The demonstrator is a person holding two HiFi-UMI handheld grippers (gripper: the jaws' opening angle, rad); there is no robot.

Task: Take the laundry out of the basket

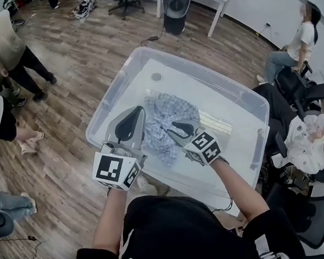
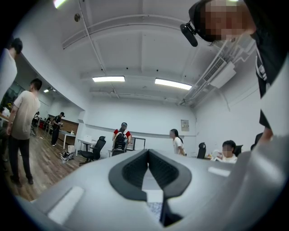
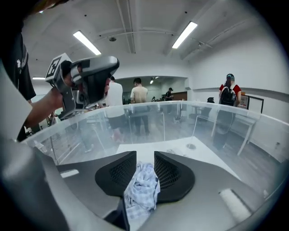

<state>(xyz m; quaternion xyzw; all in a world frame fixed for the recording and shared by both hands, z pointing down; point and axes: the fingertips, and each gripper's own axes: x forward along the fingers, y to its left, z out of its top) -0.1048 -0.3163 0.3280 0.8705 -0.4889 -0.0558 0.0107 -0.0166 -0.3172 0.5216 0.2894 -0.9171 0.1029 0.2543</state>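
A checked cloth (image 1: 163, 112) lies crumpled on the bottom of the clear plastic basket (image 1: 118, 82). The right gripper (image 1: 177, 129) reaches into the basket, its jaws a narrow gap apart, with a fold of the cloth bunched between them and touching both pads. The left gripper (image 1: 135, 114) hovers beside it at the cloth's edge — jaws closed together, holding nothing.

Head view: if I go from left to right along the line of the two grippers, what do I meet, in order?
left gripper → checked cloth → right gripper → right wall of the clear bin
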